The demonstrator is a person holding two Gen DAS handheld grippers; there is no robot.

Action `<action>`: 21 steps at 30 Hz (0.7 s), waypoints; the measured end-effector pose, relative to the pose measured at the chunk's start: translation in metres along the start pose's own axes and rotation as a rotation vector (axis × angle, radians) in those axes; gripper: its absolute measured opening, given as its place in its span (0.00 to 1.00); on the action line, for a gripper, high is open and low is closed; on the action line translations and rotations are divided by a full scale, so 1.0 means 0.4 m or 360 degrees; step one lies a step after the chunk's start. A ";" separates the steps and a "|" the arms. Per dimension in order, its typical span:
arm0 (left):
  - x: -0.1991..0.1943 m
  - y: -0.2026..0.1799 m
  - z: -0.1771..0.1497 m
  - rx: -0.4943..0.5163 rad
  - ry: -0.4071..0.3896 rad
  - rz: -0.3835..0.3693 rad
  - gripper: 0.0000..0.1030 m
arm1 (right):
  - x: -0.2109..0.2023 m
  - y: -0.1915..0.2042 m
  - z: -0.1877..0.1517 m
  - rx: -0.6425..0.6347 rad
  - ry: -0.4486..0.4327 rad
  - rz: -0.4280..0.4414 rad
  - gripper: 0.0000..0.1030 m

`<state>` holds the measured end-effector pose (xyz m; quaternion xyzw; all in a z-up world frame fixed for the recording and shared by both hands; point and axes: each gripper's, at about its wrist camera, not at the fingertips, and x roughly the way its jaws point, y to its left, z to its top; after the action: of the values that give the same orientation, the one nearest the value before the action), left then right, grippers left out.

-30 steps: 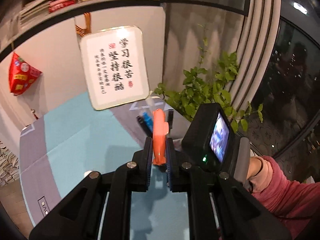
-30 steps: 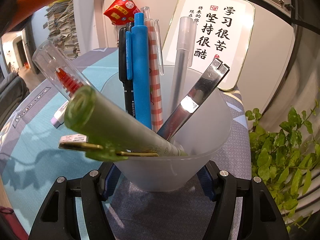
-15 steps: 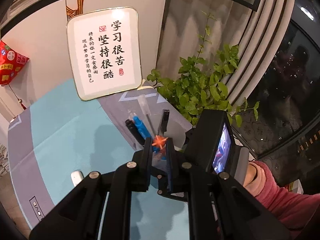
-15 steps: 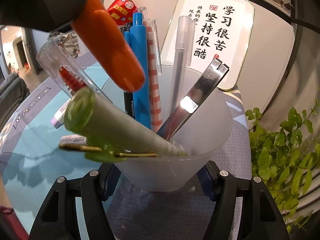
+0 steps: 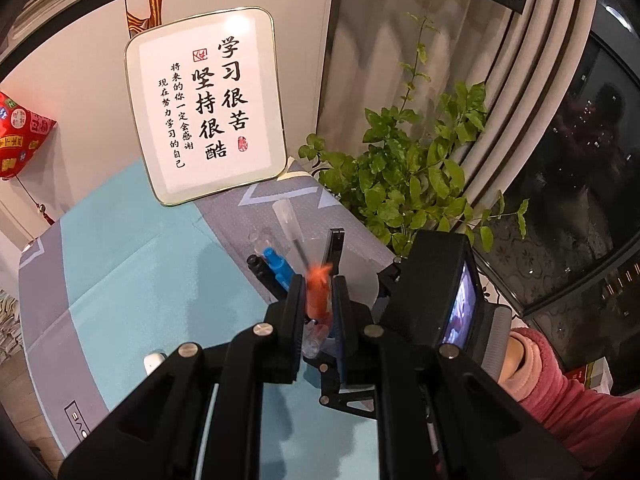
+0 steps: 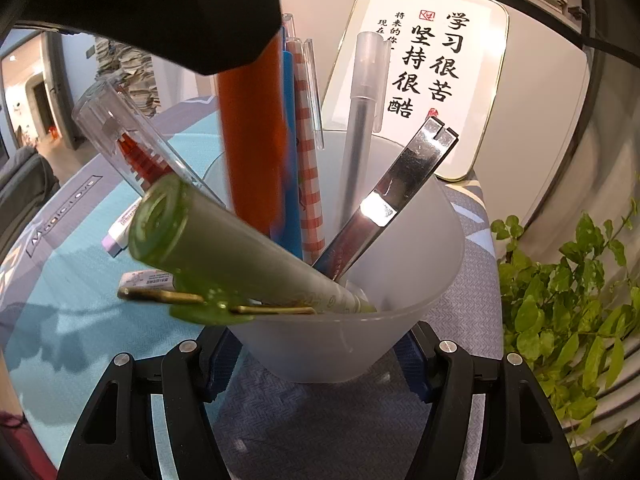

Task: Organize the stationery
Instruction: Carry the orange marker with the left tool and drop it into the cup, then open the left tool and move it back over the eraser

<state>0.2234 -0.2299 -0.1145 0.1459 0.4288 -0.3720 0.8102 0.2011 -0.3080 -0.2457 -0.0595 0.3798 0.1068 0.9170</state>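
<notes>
While my right hand-held gripper (image 6: 320,356) clamps the frosted cup (image 6: 360,320) from both sides on the counter (image 5: 132,280), I read this as the drop-in step of tidying the stationery. Just ahead of that gripper the cup already holds a green tube (image 6: 224,248) leaning over its near rim, a steel ruler-like strip (image 6: 400,196) slanting right, a grey capped pen (image 6: 360,140), a checked pen (image 6: 308,184) and a blue pen (image 6: 290,200). My left hand-held gripper (image 5: 318,304) is pressed together on an orange marker (image 6: 252,144), which hangs tip-down above the cup's left side, its lower end about level with the rim. Next, I judge, it must go lower between the tube and the blue pen before the jaws let go, or it may catch on the tube.
</notes>
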 end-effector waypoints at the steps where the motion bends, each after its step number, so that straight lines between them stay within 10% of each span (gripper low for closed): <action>1: 0.000 0.001 0.000 0.0001 -0.0004 0.0003 0.11 | 0.000 0.000 0.000 0.0000 0.0000 0.0000 0.67; 10: -0.028 0.036 -0.023 -0.0057 -0.0053 0.0031 0.12 | 0.000 -0.002 0.000 0.0000 0.0000 0.0000 0.67; 21: -0.011 0.129 -0.169 -0.0139 -0.0009 0.0147 0.40 | 0.000 -0.001 0.000 0.0000 0.0000 -0.0001 0.67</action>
<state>0.2198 -0.1551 -0.1549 0.1291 0.4353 -0.3156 0.8332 0.2011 -0.3085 -0.2456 -0.0597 0.3798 0.1067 0.9169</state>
